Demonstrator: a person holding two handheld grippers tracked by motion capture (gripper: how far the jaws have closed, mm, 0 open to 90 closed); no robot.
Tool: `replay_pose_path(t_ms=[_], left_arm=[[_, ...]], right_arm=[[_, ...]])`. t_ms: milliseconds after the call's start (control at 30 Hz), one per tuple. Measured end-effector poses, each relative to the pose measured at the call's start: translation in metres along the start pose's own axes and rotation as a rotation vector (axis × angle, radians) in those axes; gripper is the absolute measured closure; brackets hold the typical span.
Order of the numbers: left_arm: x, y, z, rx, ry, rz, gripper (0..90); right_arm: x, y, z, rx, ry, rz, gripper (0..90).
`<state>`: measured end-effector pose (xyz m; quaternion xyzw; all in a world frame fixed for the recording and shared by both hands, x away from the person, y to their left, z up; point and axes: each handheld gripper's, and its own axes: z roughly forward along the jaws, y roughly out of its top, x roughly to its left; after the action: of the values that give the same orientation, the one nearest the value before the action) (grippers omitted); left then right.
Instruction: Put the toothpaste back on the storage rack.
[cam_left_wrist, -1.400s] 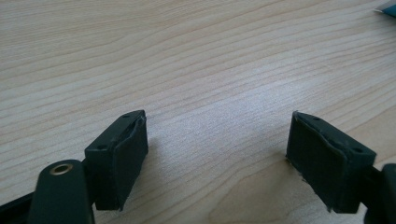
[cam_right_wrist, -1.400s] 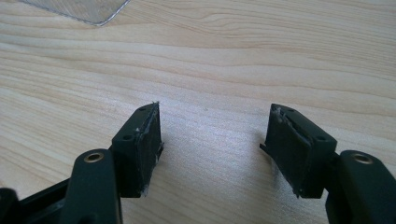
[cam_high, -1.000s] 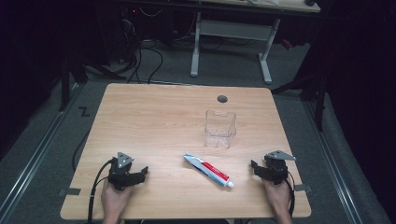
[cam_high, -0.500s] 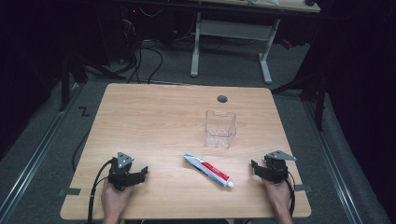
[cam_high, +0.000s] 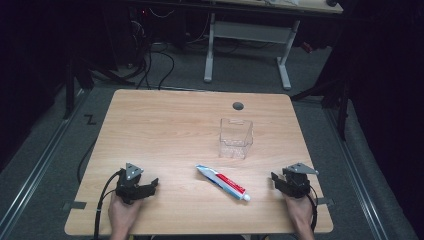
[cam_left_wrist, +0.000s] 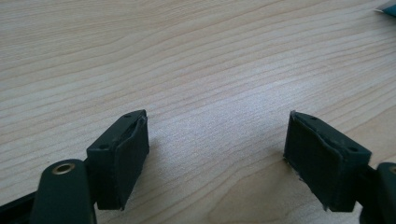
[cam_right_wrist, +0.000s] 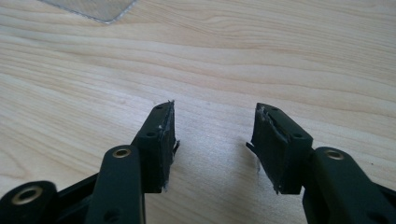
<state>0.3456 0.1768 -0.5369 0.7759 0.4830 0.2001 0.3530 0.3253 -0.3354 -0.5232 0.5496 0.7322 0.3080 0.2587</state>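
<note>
Both tools, left (cam_high: 152, 183) and right (cam_high: 274, 177), rest open flanking the toothpaste tube (cam_high: 223, 182), clear box (cam_high: 236, 138) beyond.

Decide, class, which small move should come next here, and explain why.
Probably the right hand-held gripper should slide toward the toothpaste tube. Its jaws stand open and empty, the tube's cap end lies nearest that side, and the clear plastic container stands just beyond, upright and empty.
</note>
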Motion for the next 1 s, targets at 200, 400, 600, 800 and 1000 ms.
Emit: replay_pose_path(t_ms=[200, 400, 600, 800, 1000], left_arm=[[0.000, 0.000, 0.000, 0.001, -0.001, 0.000, 22.5], [0.000, 0.000, 0.000, 0.000, 0.002, -0.001, 22.6], [0.000, 0.000, 0.000, 0.000, 0.004, -0.001, 22.6], [0.000, 0.000, 0.000, 0.000, 0.005, -0.001, 22.6], [0.000, 0.000, 0.000, 0.000, 0.005, -0.002, 22.6]], right_arm=[[0.001, 0.000, -0.006, -0.020, 0.037, 0.010, 52.6], [0.007, 0.000, -0.012, -0.030, 0.059, -0.007, 51.2], [0.017, 0.004, -0.020, -0.065, 0.096, -0.035, 50.0], [0.022, 0.007, -0.023, -0.085, 0.123, -0.038, 50.8], [0.036, 0.014, -0.019, -0.071, 0.154, -0.088, 52.6]])
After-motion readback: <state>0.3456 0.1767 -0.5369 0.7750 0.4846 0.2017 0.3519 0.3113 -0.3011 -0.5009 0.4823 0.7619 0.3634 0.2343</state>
